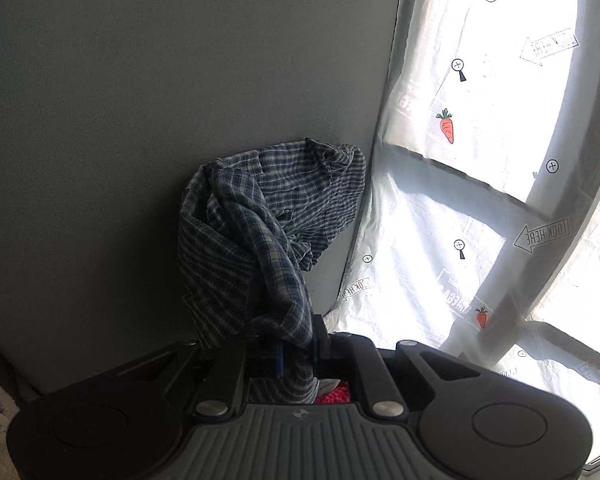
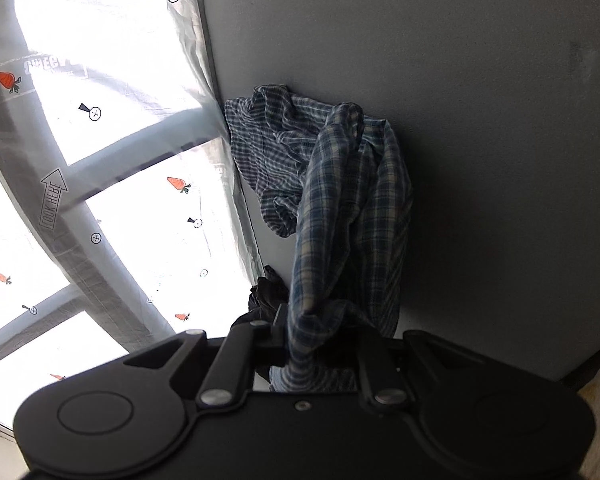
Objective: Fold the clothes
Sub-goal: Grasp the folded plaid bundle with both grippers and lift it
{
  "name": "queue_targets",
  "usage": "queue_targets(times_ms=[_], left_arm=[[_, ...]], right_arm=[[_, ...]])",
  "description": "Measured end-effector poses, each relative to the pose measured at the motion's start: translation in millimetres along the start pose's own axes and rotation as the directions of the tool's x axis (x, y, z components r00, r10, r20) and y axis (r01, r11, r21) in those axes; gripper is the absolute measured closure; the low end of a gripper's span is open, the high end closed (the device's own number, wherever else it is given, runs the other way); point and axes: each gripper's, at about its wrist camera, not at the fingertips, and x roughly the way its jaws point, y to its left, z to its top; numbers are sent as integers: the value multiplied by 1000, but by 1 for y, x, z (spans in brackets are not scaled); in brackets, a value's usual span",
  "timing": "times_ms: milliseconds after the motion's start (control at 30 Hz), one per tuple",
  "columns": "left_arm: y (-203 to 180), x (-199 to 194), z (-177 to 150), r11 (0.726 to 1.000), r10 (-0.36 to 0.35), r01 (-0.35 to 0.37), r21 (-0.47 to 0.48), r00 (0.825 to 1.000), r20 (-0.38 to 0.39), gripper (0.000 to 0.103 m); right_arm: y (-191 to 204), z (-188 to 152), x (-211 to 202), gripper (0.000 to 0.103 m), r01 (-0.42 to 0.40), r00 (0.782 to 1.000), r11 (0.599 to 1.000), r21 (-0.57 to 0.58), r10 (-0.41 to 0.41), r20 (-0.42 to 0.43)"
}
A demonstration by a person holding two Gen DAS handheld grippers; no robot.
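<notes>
Shirt [image 1: 260, 224] trailed forward from both grippers onto the worktop [image 1: 100, 120]; left gripper [image 1: 300, 350] and right gripper [image 2: 316, 334] fingers were clamped on its bunched cloth.

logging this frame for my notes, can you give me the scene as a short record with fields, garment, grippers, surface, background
garment: blue and white plaid shirt, bunched, not yet folded, one end on the surface, the rest drawn toward both cameras
left gripper: jaws shut on a gathered part of the shirt
right gripper: jaws shut on another gathered part of the shirt
surface: plain grey table; the shirt lies near its edge
background: sunlit white curtain with carrot prints and LOOK HERE arrows
other: dark cloth near the right gripper, kind unclear
</notes>
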Motion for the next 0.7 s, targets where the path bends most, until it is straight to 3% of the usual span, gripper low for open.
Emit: queue_targets(times_ms=[500, 700], left_arm=[[-66, 100, 63, 998, -64, 63, -22, 998, -30, 88], [-86, 140, 94, 995, -75, 75, -60, 997, 4, 73]], right_arm=[[59, 80, 78, 75, -124, 992, 989, 79, 123, 21], [79, 113, 105, 66, -126, 990, 987, 95, 119, 73]])
